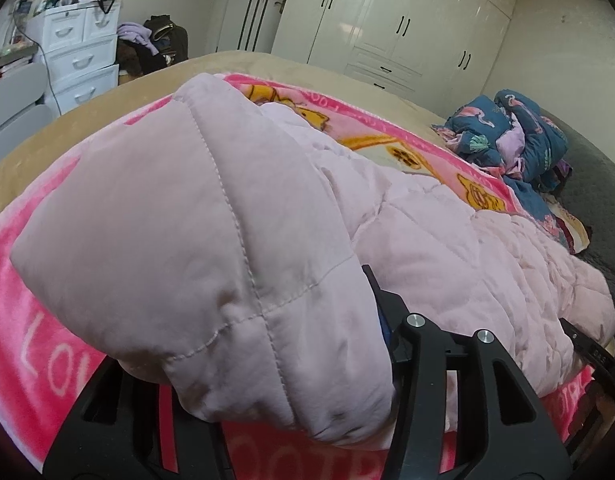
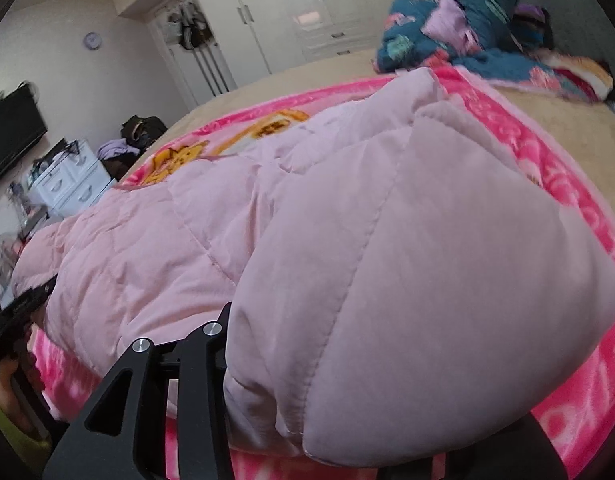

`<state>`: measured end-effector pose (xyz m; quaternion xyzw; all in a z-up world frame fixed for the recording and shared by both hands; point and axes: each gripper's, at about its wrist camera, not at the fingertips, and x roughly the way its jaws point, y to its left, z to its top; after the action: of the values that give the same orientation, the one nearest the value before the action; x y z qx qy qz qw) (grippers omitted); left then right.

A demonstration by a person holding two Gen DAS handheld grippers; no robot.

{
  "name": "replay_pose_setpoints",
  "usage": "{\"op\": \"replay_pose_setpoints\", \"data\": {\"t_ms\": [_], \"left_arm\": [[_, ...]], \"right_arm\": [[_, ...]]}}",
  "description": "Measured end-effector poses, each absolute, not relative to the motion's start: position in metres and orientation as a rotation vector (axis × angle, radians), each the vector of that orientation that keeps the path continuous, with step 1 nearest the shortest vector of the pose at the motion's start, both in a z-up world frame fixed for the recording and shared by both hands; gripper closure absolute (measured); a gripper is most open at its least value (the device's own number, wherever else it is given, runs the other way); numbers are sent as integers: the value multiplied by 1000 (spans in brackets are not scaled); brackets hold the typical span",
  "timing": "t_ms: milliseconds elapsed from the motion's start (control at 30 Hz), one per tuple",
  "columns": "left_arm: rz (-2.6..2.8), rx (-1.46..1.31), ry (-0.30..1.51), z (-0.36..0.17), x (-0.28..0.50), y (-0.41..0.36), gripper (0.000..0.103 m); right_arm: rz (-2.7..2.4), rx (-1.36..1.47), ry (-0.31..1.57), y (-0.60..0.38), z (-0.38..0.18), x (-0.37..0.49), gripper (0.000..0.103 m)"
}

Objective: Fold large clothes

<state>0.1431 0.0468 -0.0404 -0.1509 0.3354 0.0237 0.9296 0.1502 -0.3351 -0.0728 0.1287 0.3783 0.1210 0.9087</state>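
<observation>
I have the pale pink quilted padded coat (image 1: 427,216) spread on the bright pink fleece blanket with yellow cartoon figures (image 1: 47,340), and each tool has a puffy end of it right at its nose. In the left wrist view the left gripper (image 1: 275,420) has thick coat fabric bulging between its black fingers, so I judge it clamped on the coat, though the tips are buried and the contact itself is hidden. The right gripper (image 2: 339,432) looks the same: padding fills the space ahead of it, one finger (image 2: 203,380) showing to the left of the bulge, so probably clamped too.

I take the step to be carrying both held ends forward over the coat's body. To do it well I want both tools level and moving together, so the fold edge lands straight. The padding is slippery and springy; I would lift just enough to clear the body, and press down after laying it. The crumpled dark blue patterned bedding (image 2: 459,28) sits well ahead of the right tool.
</observation>
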Motion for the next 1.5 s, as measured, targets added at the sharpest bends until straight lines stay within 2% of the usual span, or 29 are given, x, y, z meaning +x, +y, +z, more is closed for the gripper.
{"op": "replay_pose_setpoints", "data": {"t_ms": [267, 367, 433, 500, 633, 800, 867, 933, 967, 1000, 1200, 1500], "left_arm": [[51, -316, 696, -43, 144, 47, 59], [51, -332, 705, -45, 144, 49, 57], [54, -343, 710, -47, 142, 49, 56], [55, -352, 714, -47, 142, 51, 54], [55, -385, 729, -48, 140, 55, 49], [57, -444, 756, -51, 134, 65, 34], [67, -463, 769, -51, 129, 69, 24], [68, -480, 770, -48, 121, 71, 19], [76, -479, 771, -47, 118, 73, 12], [95, -468, 770, -45, 114, 73, 9], [147, -419, 710, -18, 83, 77, 9], [151, -324, 606, 27, 28, 63, 9]], "right_arm": [[241, 340, 856, -342, -82, 160, 50], [243, 407, 902, -351, -84, 161, 37], [235, 436, 918, -356, -83, 157, 22], [237, 436, 929, -359, -82, 151, 19], [238, 419, 942, -364, -76, 138, 9], [228, 397, 946, -374, -70, 125, 5], [214, 390, 943, -378, -68, 118, 4], [210, 378, 941, -381, -67, 113, 4], [203, 370, 934, -383, -64, 110, 4], [197, 359, 927, -384, -62, 106, 4], [171, 310, 857, -387, -41, 85, 4], [240, 166, 660, -351, 19, 40, 4]]}}
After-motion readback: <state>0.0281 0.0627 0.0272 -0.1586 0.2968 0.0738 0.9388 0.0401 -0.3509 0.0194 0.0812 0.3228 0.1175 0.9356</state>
